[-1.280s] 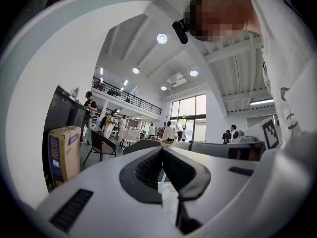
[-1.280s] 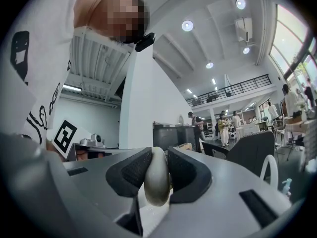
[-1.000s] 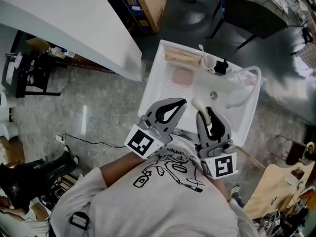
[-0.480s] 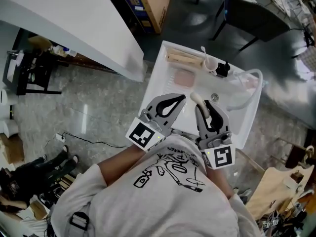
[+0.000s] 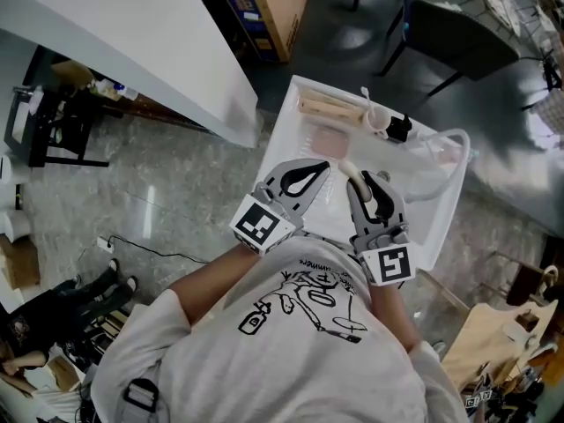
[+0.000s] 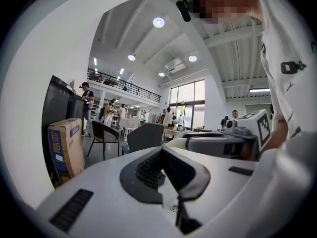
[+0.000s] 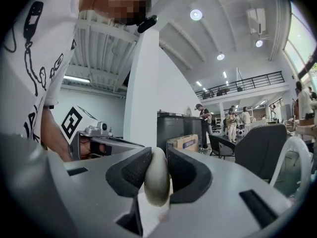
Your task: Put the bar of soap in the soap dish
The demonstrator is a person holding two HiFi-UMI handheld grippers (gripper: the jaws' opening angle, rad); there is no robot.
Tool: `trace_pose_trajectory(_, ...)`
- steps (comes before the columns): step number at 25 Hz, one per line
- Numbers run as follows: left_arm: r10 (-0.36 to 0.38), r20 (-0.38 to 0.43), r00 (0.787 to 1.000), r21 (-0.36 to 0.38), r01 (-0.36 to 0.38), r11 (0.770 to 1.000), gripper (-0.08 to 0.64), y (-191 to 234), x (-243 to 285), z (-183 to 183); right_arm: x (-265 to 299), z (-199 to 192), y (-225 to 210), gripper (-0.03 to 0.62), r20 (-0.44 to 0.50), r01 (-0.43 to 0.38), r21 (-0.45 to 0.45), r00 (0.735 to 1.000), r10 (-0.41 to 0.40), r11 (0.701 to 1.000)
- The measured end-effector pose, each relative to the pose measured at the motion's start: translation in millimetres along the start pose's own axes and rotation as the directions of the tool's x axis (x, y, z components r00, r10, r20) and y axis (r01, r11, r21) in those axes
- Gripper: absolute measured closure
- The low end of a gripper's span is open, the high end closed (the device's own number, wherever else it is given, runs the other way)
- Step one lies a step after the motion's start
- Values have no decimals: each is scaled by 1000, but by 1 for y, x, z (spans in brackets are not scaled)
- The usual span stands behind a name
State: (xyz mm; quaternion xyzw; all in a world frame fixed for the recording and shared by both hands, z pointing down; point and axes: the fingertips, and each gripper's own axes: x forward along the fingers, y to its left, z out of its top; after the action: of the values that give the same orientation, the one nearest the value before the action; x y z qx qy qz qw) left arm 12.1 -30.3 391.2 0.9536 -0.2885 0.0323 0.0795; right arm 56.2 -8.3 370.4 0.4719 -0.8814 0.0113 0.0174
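Observation:
A cream bar of soap (image 5: pixel 349 171) sticks out of my right gripper (image 5: pixel 361 181), which is shut on it above the white sink unit (image 5: pixel 286 122). In the right gripper view the bar of soap (image 7: pixel 156 180) stands on edge between the black pads (image 7: pixel 132 171) of the right gripper (image 7: pixel 157 157). My left gripper (image 5: pixel 319 169) hovers just left of it over the sink's ribbed side, shut and empty. The left gripper (image 6: pixel 162 151) shows its jaws pressed together. A wooden slatted dish (image 5: pixel 328 106) lies at the sink's far edge, with a pink pad (image 5: pixel 328 139) just in front of it.
A small cup (image 5: pixel 377 118) and a black tap piece (image 5: pixel 398 129) stand at the sink's far rim, and a white hose (image 5: pixel 448 148) curves at its right. A white counter (image 5: pixel 115 42), a cardboard box (image 5: pixel 264 7) and a dark chair (image 5: pixel 449 33) surround the sink.
Both grippers have moved a little forward over the sink, toward its far edge. The soap stays held in the right gripper.

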Motion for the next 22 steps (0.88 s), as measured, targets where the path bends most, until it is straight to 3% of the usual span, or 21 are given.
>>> trace_pose_trajectory(22, -24, -160, 987, -49, 16, 999, 557, 37, 23, -81, 48, -82, -12, 482, -157, -91, -74, 985, 78, 993)
